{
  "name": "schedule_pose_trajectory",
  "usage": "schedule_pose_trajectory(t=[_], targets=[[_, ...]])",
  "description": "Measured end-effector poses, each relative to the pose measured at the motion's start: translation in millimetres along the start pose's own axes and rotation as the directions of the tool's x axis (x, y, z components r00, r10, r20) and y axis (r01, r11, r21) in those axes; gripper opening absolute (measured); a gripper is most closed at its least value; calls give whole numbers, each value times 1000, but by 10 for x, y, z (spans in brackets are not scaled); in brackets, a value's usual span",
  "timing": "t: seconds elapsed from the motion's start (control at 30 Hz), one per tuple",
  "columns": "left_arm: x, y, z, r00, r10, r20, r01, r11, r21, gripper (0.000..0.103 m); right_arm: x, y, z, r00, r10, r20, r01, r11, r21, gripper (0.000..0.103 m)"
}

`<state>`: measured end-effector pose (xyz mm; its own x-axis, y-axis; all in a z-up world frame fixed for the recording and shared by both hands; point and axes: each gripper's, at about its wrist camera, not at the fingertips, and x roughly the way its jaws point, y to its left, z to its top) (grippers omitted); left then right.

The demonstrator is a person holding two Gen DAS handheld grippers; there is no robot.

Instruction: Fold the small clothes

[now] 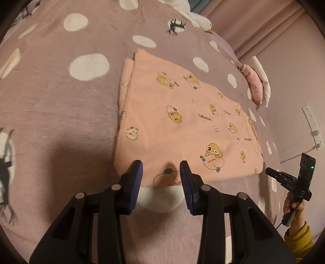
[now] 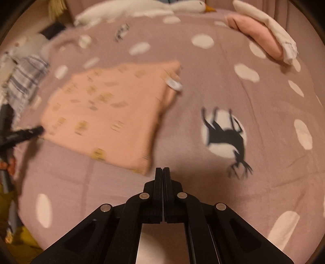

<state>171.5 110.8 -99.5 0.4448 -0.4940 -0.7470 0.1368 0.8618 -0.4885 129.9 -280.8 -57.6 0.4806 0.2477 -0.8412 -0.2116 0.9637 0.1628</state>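
While the left gripper (image 1: 160, 168) is held over the near edge of the folded peach garment (image 1: 182, 121), its blue-padded fingers (image 1: 135, 182) are spread apart with nothing between them; contact with the cloth cannot be told. The garment, printed with yellow cartoon figures, is laid flat on the mauve polka-dot bedspread (image 1: 61, 111), and layered edges are seen along its left side. At the right edge of the left wrist view the right gripper (image 1: 284, 178) is seen beside the garment's near right corner, gripped by a hand (image 1: 292, 205) in a mustard sleeve (image 1: 300, 239).

In the right wrist view, which is motion-blurred, the right gripper (image 2: 163, 170) is seen with fingers pressed together on nothing, just beside the garment's (image 2: 109, 113) near corner. A small white tag (image 2: 173, 84) is seen at its far right corner. Far right, a folded pink garment (image 2: 260, 38) and a white garment (image 2: 270, 26) are stacked. A plush goose (image 2: 142, 10) is laid along the far edge, and striped cloth (image 2: 26, 81) at far left.
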Motion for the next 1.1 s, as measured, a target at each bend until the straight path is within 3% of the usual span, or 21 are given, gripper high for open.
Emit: schedule_pose_trajectory(t=[0.07,0.13,0.17,0.3,0.47,0.57,0.63,0.83,1.1], targets=[[-152,24,-19,999,4,38,-4,1000,-11,43,-22,92,69,999,40,18,-40,999,-10,0],[-279,105,-46,997,7,73,-4,999,-42,63,0,202,164,995,89,33,-89,996,-16,1],[-320,162,-56,996,14,85,-8,998,-62,67,17,224,168,993,110,36,-110,994,-13,2],[-288,363,-51,998,23,66,-14,990,-143,68,205,502,286,977,210,36,-211,977,23,7],[-98,442,23,995,-85,45,92,972,-218,68,502,771,282,957,287,35,-289,954,75,20],[49,395,143,991,-125,37,130,966,-225,68,730,812,218,966,253,-55,-248,964,92,20],[100,334,207,992,-123,32,127,971,-201,68,719,819,241,964,256,-66,-250,964,85,20],[305,173,429,996,-88,17,89,988,-127,66,547,918,649,966,257,-2,-257,966,23,20],[453,149,575,999,-40,20,41,996,-74,65,1074,1019,1232,977,212,33,-214,973,87,20]])
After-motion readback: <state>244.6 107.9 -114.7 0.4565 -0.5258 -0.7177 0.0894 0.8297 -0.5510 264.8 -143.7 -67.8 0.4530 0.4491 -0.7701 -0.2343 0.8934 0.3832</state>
